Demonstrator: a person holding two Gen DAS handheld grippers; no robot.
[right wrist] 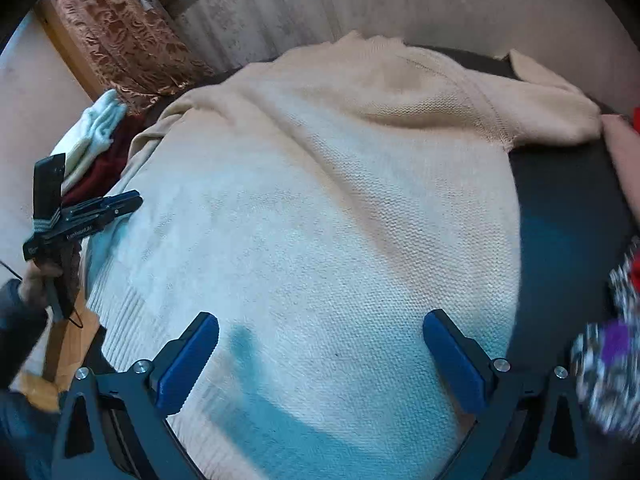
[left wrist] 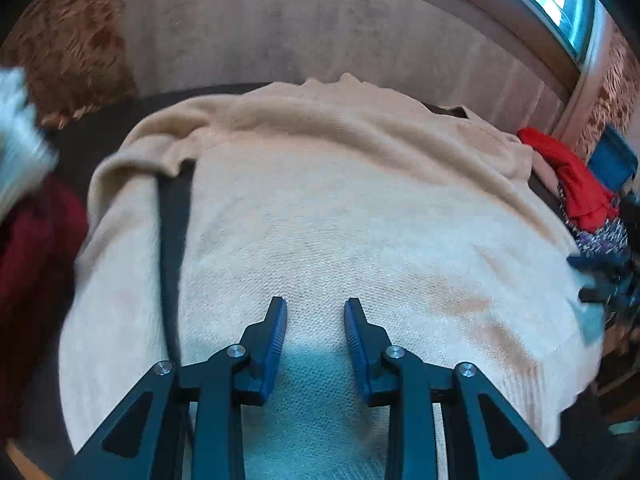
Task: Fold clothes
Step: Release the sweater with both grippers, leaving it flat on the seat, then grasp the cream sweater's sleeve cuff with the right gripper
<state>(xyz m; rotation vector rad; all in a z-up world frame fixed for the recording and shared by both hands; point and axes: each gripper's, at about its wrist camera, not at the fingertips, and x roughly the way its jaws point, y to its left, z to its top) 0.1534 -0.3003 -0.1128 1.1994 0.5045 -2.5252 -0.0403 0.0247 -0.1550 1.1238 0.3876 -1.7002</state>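
While the cream knit sweater (right wrist: 320,208) lies spread flat across the dark counter (right wrist: 560,216), body smoothed out and neck pointing away from the person, no fold shows in it yet, so the job looks barely begun. Both sleeves are out to the sides: the sleeve on the right (right wrist: 552,96) reaches toward the edge, the one on the left (left wrist: 116,208) trails down beside the body. Those want bringing in first, I'd judge, then the hem up to the shoulders. Off to the left sits a heap with a dark red garment (left wrist: 36,264) and something white (right wrist: 96,128); to the right, a bright red piece (left wrist: 576,184) waits among patterned cloth. Now the tools: the right tongs (right wrist: 320,344) hang wide apart over the lower body, gripping nothing. The left tongs (left wrist: 316,312) hover near the hem, parted a little, also empty.
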